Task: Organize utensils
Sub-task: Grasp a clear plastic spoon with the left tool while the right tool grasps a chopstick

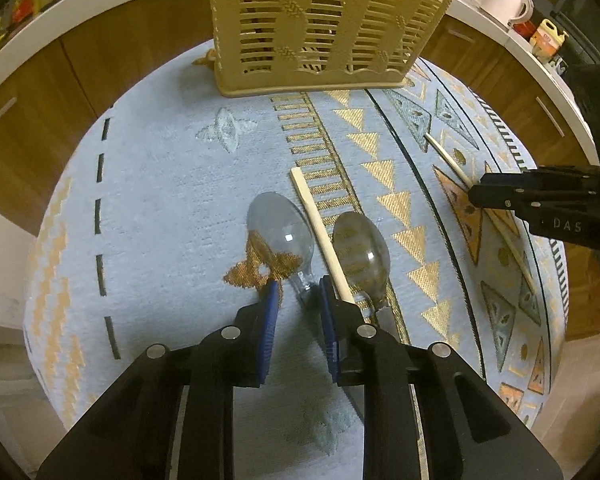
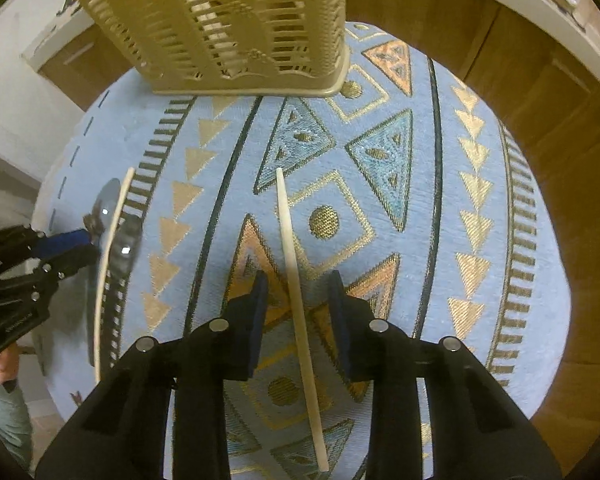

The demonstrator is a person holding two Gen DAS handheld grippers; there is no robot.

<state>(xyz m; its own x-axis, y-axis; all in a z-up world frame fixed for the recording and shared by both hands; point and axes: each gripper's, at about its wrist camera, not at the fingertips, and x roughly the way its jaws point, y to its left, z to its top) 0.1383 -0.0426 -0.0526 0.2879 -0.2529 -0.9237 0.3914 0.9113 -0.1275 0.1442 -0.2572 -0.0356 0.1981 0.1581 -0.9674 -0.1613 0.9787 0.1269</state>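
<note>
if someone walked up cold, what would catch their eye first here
Probably the tall beige slotted utensil caddy standing at the far edge of the round table's pale blue, gold-patterned cloth. Next, the left gripper, whose blue pads straddle the neck of a clear plastic spoon, beside a chopstick and a second spoon. The right gripper straddles another chopstick, not yet pinching it.
</note>
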